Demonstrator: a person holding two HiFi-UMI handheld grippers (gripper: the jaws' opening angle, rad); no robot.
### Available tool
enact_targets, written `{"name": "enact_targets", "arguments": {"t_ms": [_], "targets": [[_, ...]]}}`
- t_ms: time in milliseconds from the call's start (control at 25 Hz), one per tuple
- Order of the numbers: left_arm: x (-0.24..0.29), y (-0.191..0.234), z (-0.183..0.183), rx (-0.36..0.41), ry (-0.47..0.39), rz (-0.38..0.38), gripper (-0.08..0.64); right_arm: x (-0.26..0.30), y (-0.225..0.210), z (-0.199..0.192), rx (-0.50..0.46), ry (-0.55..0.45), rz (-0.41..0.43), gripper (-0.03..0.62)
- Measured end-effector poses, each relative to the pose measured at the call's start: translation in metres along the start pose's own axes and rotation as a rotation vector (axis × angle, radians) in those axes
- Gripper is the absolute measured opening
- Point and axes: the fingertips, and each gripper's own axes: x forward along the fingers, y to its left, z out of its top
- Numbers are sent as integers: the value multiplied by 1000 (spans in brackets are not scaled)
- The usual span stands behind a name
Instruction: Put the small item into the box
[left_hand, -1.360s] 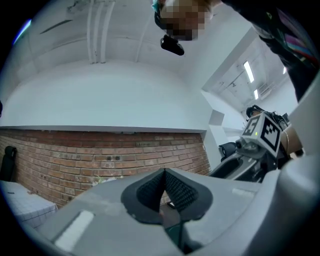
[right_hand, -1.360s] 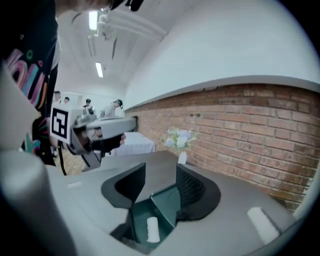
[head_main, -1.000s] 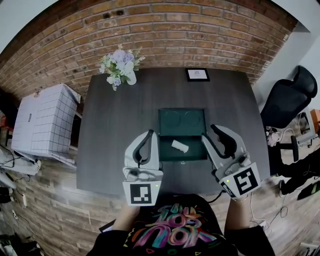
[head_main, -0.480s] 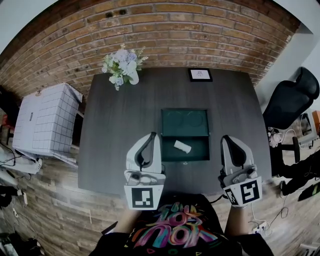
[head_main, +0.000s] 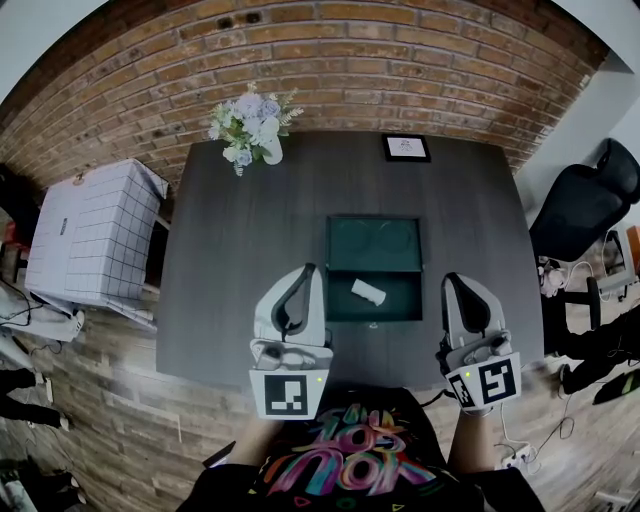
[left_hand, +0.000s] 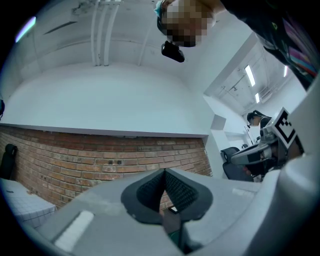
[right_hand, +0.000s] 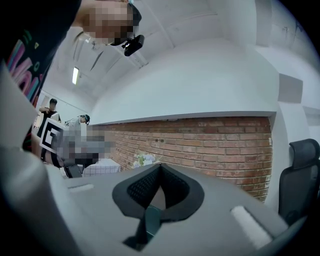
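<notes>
An open dark green box lies in the middle of the dark table, and a small white item lies in its near half. The far half shows two round recesses. My left gripper hovers just left of the box, shut and empty. My right gripper sits right of the box, a little apart from it, also shut with nothing between its fingers. In the left gripper view the left gripper has its pads pressed together against the brick wall behind. The right gripper looks the same in its own view.
A vase of pale flowers stands at the table's far left corner and a small framed card at the far right. A white gridded cabinet stands left of the table and a black office chair to its right.
The right gripper's jaws were open beside the box's right edge a second ago. They have shut empty, and the gripper has drawn away to the right. The left gripper has stayed put.
</notes>
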Motion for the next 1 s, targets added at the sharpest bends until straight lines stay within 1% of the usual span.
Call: {"name": "enact_targets", "arguments": {"t_ms": [120, 320, 480, 640, 1000], "targets": [[0, 1, -2, 12, 16, 1, 2, 3, -2, -3, 4, 9, -7, 2], [1, 2, -4, 13, 22, 12, 2, 5, -3, -4, 7, 17, -11, 2], [1, 2, -2, 10, 9, 15, 2, 5, -1, -4, 2, 19, -11, 0], [0, 1, -4, 15, 18, 16, 2, 7, 2, -6, 4, 27, 4, 0], [-2, 3, -6, 25, 36, 24, 2, 7, -3, -8, 1, 33, -6, 0]]}}
